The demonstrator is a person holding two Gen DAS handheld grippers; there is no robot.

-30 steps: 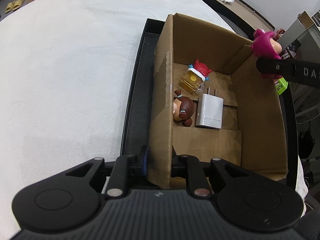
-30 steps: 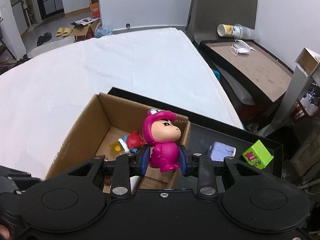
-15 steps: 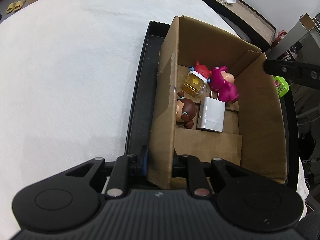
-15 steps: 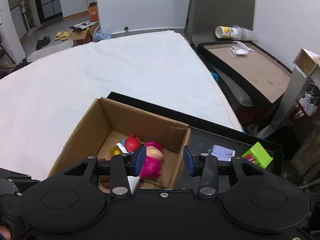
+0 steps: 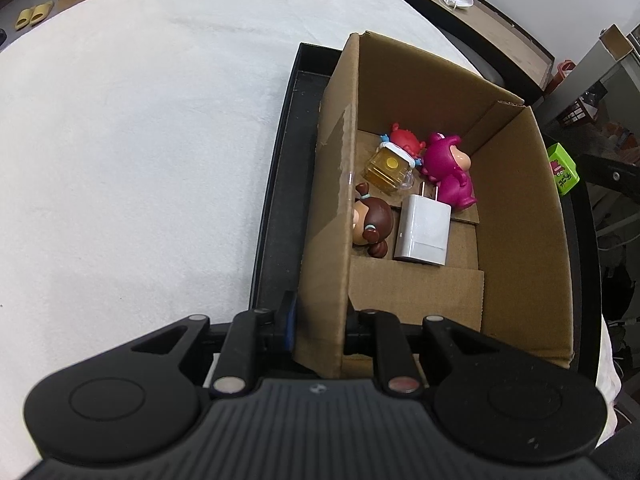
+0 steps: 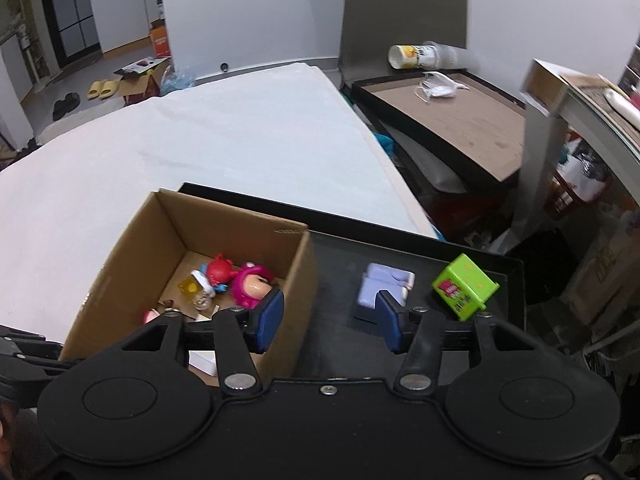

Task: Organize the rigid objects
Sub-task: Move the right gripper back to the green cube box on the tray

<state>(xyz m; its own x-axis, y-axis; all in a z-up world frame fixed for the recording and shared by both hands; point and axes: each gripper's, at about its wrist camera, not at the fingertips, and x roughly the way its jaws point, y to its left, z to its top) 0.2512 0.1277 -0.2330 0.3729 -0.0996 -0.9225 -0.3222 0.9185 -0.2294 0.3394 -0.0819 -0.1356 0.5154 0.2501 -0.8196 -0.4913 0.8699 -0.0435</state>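
Right tongs (image 6: 330, 322) just opening, nothing between them; cardboard box (image 6: 132, 240) lower left holds pink figure (image 6: 250, 285), red toy (image 6: 220, 269); green cube (image 6: 464, 292), possibly lilac toy bed (image 6: 382, 284) on black tray (image 6: 424, 248).

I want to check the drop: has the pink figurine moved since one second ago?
Yes. The pink figurine left the right hand-held gripper, whose jaws have just been opening, and now lies inside the cardboard box, beside the white charger.

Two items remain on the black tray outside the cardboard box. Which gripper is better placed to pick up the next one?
Right. The right gripper is open and empty, just before the lavender block and green cube. The left gripper is shut on the cardboard box wall, steadying it.
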